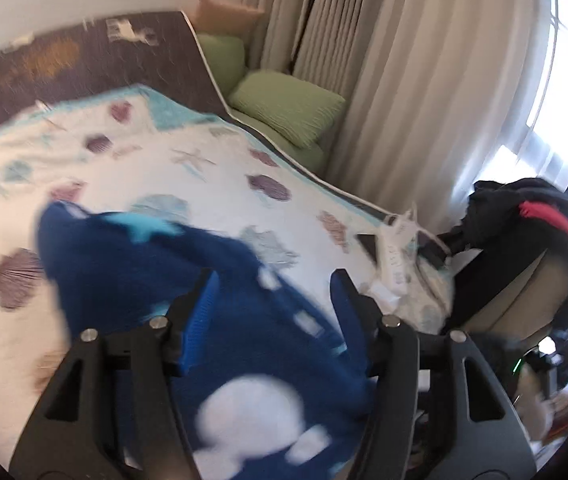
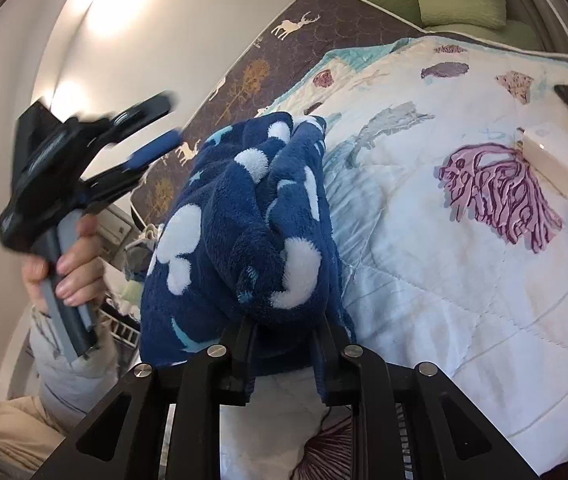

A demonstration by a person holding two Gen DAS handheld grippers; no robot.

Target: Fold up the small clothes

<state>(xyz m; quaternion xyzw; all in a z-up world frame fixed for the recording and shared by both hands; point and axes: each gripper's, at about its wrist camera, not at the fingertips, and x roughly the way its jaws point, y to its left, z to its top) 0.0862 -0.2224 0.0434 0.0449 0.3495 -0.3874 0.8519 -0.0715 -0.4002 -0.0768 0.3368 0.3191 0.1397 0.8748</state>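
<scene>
Navy fleece garment (image 2: 244, 224) with white cloud and pale blue star print sat bunched up on the white quilt (image 2: 443, 280), toward the quilt's left edge in the right wrist view, partly lifted off it. Right gripper (image 2: 284, 344) was clamped on a fold of the garment, fabric bulging out between its two fingers. Left gripper (image 1: 276, 284) was released: jaws stood apart, blue pads visible, with the garment lying under and between them but not pinched. In the right wrist view the same left gripper (image 2: 156, 136) showed up off to the left of the garment, fingers spread, clear of the fabric, blurred. A hand (image 2: 72, 256) gripped its handle, grey sleeve (image 2: 72, 376) below it.

Quilt carried sea-creature prints, purple jellyfish (image 2: 499, 196) near its right edge. White charger block (image 2: 555, 164) lay at the quilt's right edge, just beside the jellyfish. Brown mattress (image 2: 284, 60) with deer print extended past the quilt's far edge. Green pillows (image 1: 284, 108) were stacked beyond the mattress's far corner, against pale curtains (image 1: 403, 80). Dark clothing with a red stripe (image 1: 543, 232) hung over a chair beside the bed's right edge. Left wrist view was motion-blurred.
</scene>
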